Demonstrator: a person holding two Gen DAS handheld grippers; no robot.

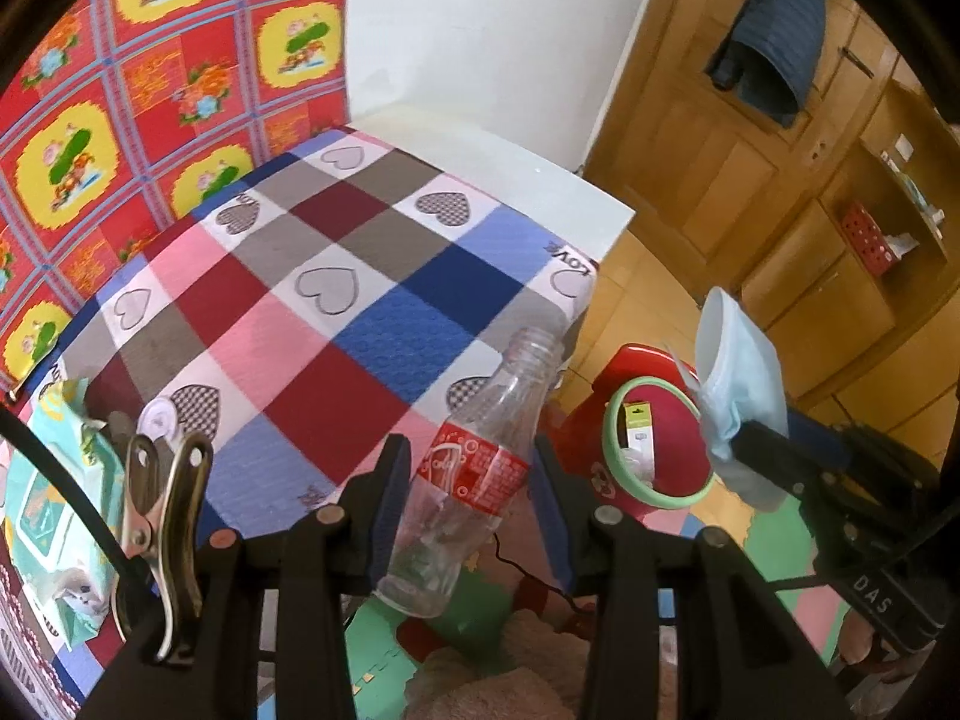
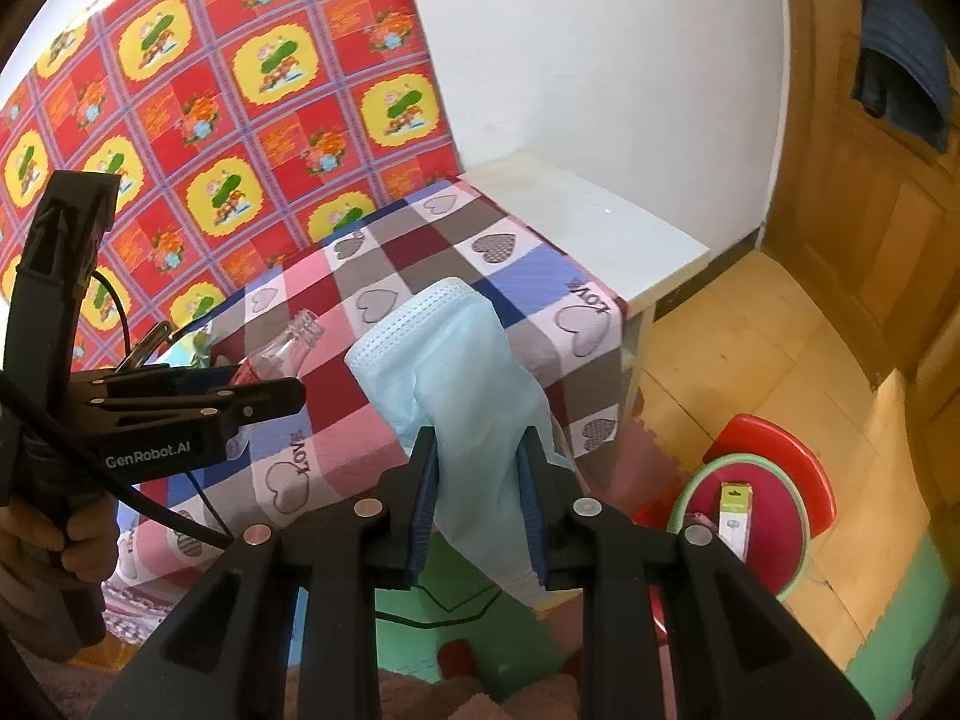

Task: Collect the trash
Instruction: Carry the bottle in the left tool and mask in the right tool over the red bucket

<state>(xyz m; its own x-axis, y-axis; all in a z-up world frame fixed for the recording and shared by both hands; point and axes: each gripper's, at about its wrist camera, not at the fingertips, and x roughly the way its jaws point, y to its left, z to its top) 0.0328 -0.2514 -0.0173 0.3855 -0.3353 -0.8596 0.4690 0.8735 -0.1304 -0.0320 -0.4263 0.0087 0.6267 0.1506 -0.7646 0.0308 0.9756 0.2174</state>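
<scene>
My left gripper (image 1: 468, 480) is shut on an empty clear plastic bottle (image 1: 462, 480) with a red label, neck pointing up and away, held past the table's front edge. From the right wrist view, that gripper (image 2: 264, 402) and the bottle neck (image 2: 294, 339) appear at the left. My right gripper (image 2: 480, 480) is shut on a light blue face mask (image 2: 462, 384) that stands up between its fingers. The left wrist view shows the mask (image 1: 738, 396) at the right, above a red bin (image 1: 648, 450) with a green rim. A small white and green box (image 2: 735, 519) lies inside the bin (image 2: 774, 480).
A table under a checked cloth with hearts (image 1: 336, 300) fills the middle, its bare white end (image 1: 540, 192) to the right. A pack of wipes (image 1: 54, 510) and a metal clip (image 1: 162, 516) are at the left. Wooden cabinets (image 1: 780, 192) and foam floor mats (image 2: 456, 600) surround the bin.
</scene>
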